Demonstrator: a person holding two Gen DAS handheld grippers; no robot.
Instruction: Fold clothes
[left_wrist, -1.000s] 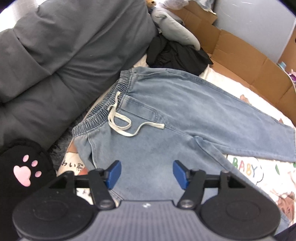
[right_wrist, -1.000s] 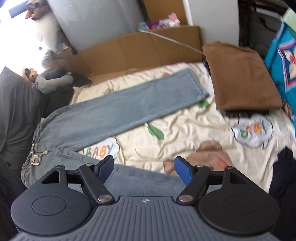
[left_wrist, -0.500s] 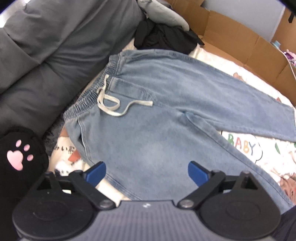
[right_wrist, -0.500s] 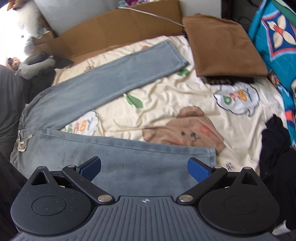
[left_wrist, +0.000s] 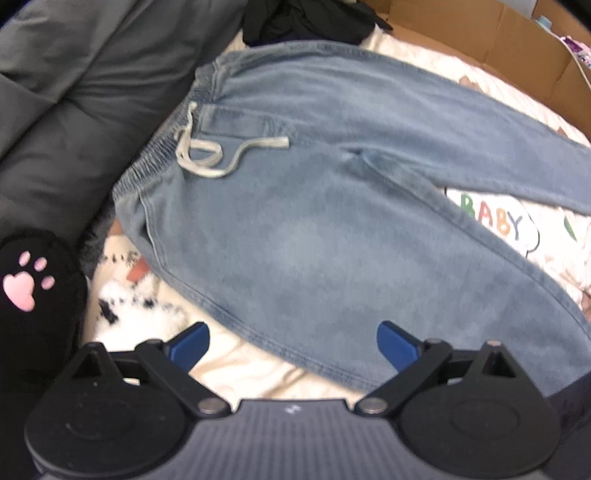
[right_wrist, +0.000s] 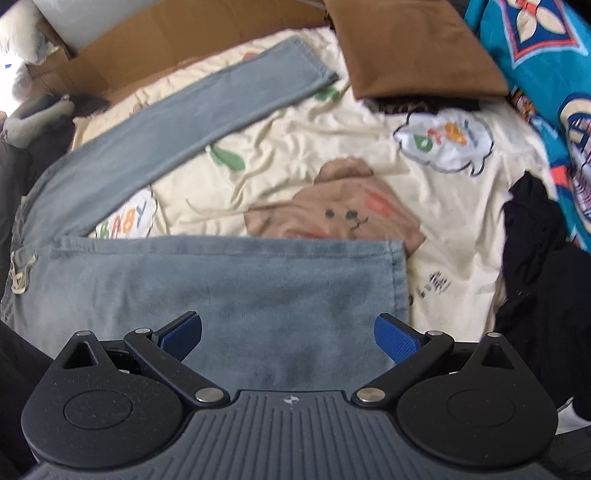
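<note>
On cream cartoon bedsheet, beside cardboard, lie jeans

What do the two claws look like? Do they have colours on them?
Both look alike. The left claw and the right claw each have black fingers tipped with blue pads that have a fine bumpy texture. The fingers swing on silver pins from two round black discs, and the dark grey body between them is ribbed, with a tiny white mark in the middle.

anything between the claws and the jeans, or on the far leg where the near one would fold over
Nothing visible. Both the left claw and right claw hang open right over the jeans, and the far leg lies bare.
</note>
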